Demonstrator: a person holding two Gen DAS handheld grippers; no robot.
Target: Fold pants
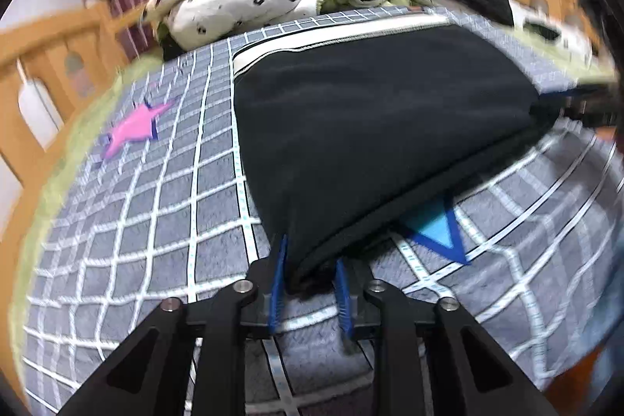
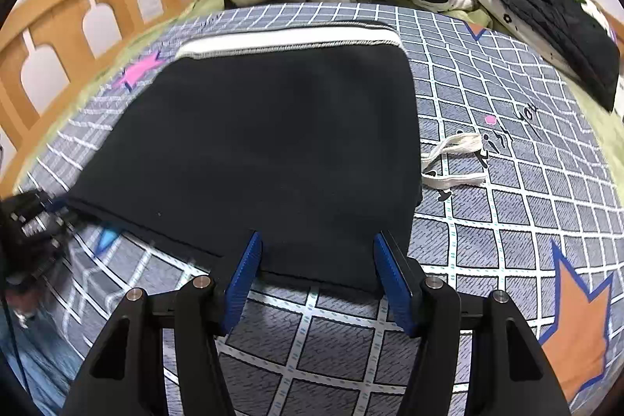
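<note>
The left gripper (image 1: 310, 275) is shown with its jaws closed on a near corner of the black pants (image 1: 374, 127), which is lifted off the bed sheet (image 1: 136, 221) at lower centre of the frame. The right gripper (image 2: 316, 260) is shown with jaws spread wide, the near hem of the pants (image 2: 273, 143) lying between them, ungripped. A fold is judged to be in hand; the next move appears to call for closing the right jaws on the hem so that both corners can be carried toward the white waistband (image 2: 288, 39). Only the right view reveals the loose drawstring (image 2: 452, 158) at right of centre and the left gripper at the left edge; only the left view reveals the raised corner and the blue triangle print (image 1: 436, 229) beneath it.
</note>
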